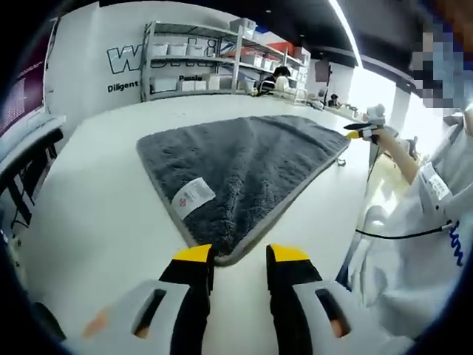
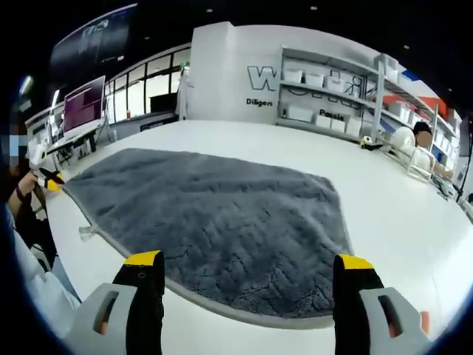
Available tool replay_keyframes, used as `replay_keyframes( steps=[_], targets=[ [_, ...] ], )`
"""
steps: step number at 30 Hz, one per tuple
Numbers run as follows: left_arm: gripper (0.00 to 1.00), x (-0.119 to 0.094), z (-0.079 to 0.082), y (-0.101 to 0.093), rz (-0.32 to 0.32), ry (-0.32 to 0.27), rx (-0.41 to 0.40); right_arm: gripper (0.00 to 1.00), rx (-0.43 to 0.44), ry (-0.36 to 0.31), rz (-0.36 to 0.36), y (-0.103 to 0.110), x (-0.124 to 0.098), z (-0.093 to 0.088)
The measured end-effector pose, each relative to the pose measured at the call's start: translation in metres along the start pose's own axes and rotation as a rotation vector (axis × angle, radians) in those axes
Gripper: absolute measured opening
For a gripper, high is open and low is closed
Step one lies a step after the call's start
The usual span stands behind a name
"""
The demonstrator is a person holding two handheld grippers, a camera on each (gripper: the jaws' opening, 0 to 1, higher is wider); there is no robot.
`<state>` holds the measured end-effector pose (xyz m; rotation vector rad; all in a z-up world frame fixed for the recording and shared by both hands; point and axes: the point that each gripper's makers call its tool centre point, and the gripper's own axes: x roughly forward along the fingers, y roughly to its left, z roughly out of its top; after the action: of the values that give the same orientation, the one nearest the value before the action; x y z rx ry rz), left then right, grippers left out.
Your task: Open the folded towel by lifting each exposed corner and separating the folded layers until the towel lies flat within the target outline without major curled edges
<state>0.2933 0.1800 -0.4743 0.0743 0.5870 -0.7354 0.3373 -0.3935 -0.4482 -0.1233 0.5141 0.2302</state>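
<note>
Both views low over table, close to towel (shared), looking from opposite corners toward shelving.

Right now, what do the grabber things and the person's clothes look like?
Each hand-held gripper, left and right, has two black fingers with yellow tips on pale grey bodies with slots and small orange marks. The person wears a white sleeve with a label, and a thin black cable runs across it.
</note>
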Motion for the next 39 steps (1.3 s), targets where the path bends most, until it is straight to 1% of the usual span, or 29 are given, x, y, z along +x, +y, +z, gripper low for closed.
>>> replay_keyframes(
  steps=[4, 8, 10, 11, 13, 16, 18, 22, 23, 25, 27, 29, 32, 37, 39],
  targets=[
    [0.38, -0.009, 0.012, 0.001, 0.015, -0.110, -0.055, 0.97, -0.012, -0.005, -0.002, 0.000, -0.001, 0.006],
    [0.48, -0.018, 0.024, 0.001, 0.030, -0.198, -0.063, 0.97, -0.024, -0.016, -0.004, -0.002, -0.001, 0.012],
    [0.54, -0.020, 0.028, -0.002, 0.030, -0.219, -0.061, 0.97, -0.028, -0.017, -0.007, -0.003, -0.001, 0.014],
    [0.59, -0.021, 0.030, -0.003, 0.032, -0.230, -0.063, 0.97, -0.030, -0.016, -0.007, -0.003, -0.001, 0.014],
    [0.66, -0.020, 0.034, -0.007, 0.031, -0.250, -0.065, 0.97, -0.029, -0.015, -0.005, -0.004, -0.001, 0.013],
    [0.72, -0.017, 0.036, -0.013, 0.029, -0.263, -0.065, 0.97, -0.015, -0.012, 0.000, -0.007, -0.005, 0.009],
    [0.77, -0.017, 0.038, -0.013, 0.039, -0.273, -0.068, 0.97, -0.006, -0.008, 0.001, -0.008, -0.009, 0.004],
    [0.85, -0.014, 0.041, -0.014, 0.049, -0.289, -0.079, 0.99, 0.005, 0.004, 0.003, -0.012, -0.017, -0.005],
    [0.88, -0.013, 0.042, -0.014, 0.053, -0.292, -0.082, 0.99, 0.009, 0.008, 0.006, -0.012, -0.018, -0.007],
    [0.93, -0.009, 0.043, -0.014, 0.060, -0.290, -0.082, 0.99, 0.017, 0.012, 0.015, -0.012, -0.021, -0.011],
    [0.94, -0.006, 0.042, -0.014, 0.061, -0.283, -0.074, 0.99, 0.020, 0.013, 0.020, -0.013, -0.024, -0.013],
    [0.98, -0.004, 0.040, -0.014, 0.064, -0.277, -0.074, 0.99, 0.014, 0.014, 0.020, -0.012, -0.027, -0.015],
    [0.99, -0.002, 0.037, -0.015, 0.066, -0.266, -0.070, 0.99, 0.004, 0.020, 0.021, -0.012, -0.030, -0.019],
    [0.99, -0.007, 0.036, -0.006, 0.123, -0.278, -0.055, 0.99, -0.022, 0.038, 0.023, -0.012, -0.032, -0.029],
    [0.99, -0.007, 0.034, -0.005, 0.131, -0.281, -0.056, 0.99, -0.021, 0.051, 0.022, -0.013, -0.032, -0.034]
  ],
)
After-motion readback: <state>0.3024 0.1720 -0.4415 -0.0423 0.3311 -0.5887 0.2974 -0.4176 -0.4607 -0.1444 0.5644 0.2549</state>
